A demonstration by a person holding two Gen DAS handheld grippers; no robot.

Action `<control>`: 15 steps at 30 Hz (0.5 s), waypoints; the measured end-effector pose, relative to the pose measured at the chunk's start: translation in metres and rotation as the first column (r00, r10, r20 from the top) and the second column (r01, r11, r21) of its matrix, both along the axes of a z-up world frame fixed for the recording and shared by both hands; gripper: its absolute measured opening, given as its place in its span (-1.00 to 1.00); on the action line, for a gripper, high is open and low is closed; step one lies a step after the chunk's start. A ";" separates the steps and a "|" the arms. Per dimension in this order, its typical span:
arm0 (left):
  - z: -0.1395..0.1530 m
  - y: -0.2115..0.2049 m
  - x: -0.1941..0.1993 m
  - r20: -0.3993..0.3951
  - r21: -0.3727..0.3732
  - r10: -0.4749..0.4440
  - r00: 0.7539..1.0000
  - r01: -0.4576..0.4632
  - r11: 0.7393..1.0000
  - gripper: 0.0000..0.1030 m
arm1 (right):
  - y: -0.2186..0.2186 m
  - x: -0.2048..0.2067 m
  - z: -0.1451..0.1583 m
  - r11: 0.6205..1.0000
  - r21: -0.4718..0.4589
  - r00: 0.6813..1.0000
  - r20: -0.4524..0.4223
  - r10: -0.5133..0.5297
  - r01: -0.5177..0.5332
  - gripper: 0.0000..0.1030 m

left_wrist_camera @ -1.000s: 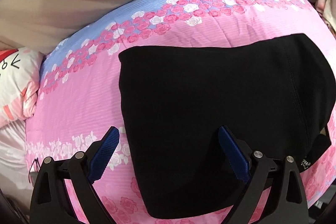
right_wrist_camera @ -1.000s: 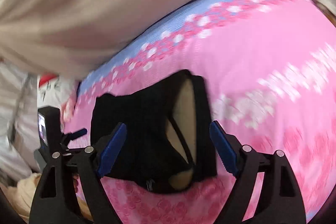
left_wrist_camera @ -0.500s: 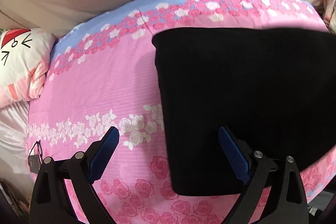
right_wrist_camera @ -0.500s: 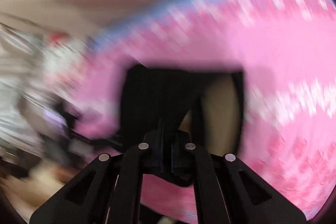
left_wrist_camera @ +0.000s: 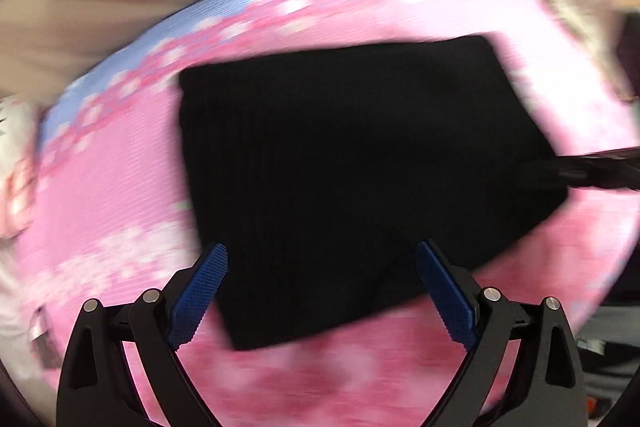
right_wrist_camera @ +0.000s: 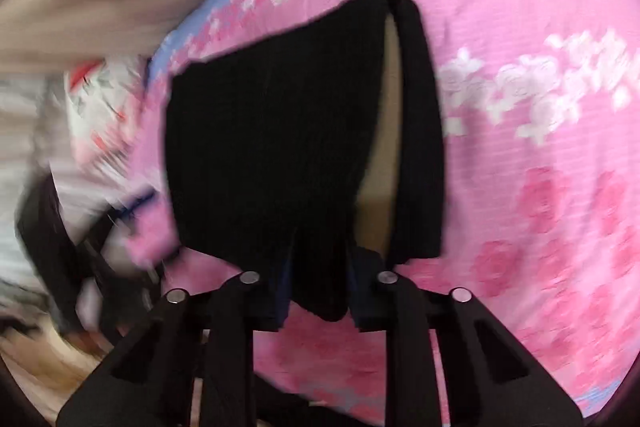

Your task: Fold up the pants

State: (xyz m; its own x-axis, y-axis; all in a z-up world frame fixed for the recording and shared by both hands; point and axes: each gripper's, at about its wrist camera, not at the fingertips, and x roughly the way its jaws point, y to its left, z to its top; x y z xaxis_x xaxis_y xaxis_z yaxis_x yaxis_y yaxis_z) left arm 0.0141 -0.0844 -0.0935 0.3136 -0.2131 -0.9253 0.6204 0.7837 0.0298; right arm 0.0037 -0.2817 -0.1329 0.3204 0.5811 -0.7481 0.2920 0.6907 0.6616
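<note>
The right gripper is seen nearly shut, its jaws having just eased slightly apart, with a bunched edge of the black pants pinched between the pads; the cloth fills the narrow gap, so it is judged to be held. The left gripper is held wide open above the near edge of the pants, with nothing gripped; whether its fingers touch the cloth cannot be told through the blur.

The pants are laid as a folded dark block on the bed, on the pink rose-printed bedspread, well in from its blue far border; at the waist end a band is lifted from the rest and a pale lining shows in the opening. A patterned pillow lies beyond the left side of the bedspread.

The step in hand is judged to be a further fold, led by the right gripper. It would be done well if the pinched edge were lifted only enough to clear the layer beneath and carried straight across, so that edges meet squarely; the loose waistband should be gathered in, not left gaping; the left gripper would best be closed on the matching corner, so that the fold is not dragged askew.
</note>
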 end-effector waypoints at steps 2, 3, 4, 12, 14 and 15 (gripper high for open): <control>0.015 -0.019 -0.018 0.041 -0.055 -0.086 0.995 0.088 0.995 0.82 | -0.008 0.020 0.013 0.993 0.121 1.000 0.009 -0.014 0.012 -0.72; 0.020 -0.029 -0.026 0.085 -0.049 -0.123 0.989 0.127 0.991 0.82 | -0.008 0.032 0.018 0.987 0.160 1.000 0.020 0.003 -0.006 -0.72; 0.025 -0.041 -0.035 0.153 -0.021 -0.169 0.974 0.174 0.984 0.82 | -0.008 0.046 0.027 0.981 0.190 0.999 0.039 0.032 -0.039 -0.72; 0.020 -0.083 -0.004 0.394 0.191 -0.122 0.911 0.049 0.980 0.79 | 0.013 0.106 0.048 0.940 0.255 0.974 0.048 0.220 -0.225 -0.63; 0.017 -0.082 0.015 0.389 0.165 -0.051 0.920 -0.015 0.986 0.53 | -0.001 0.102 0.055 0.954 0.223 0.980 0.057 0.191 -0.199 -0.50; 0.016 -0.078 0.021 0.368 0.137 -0.020 0.929 -0.033 0.990 0.23 | -0.017 0.094 0.058 0.959 0.232 0.985 0.087 0.146 -0.163 -0.17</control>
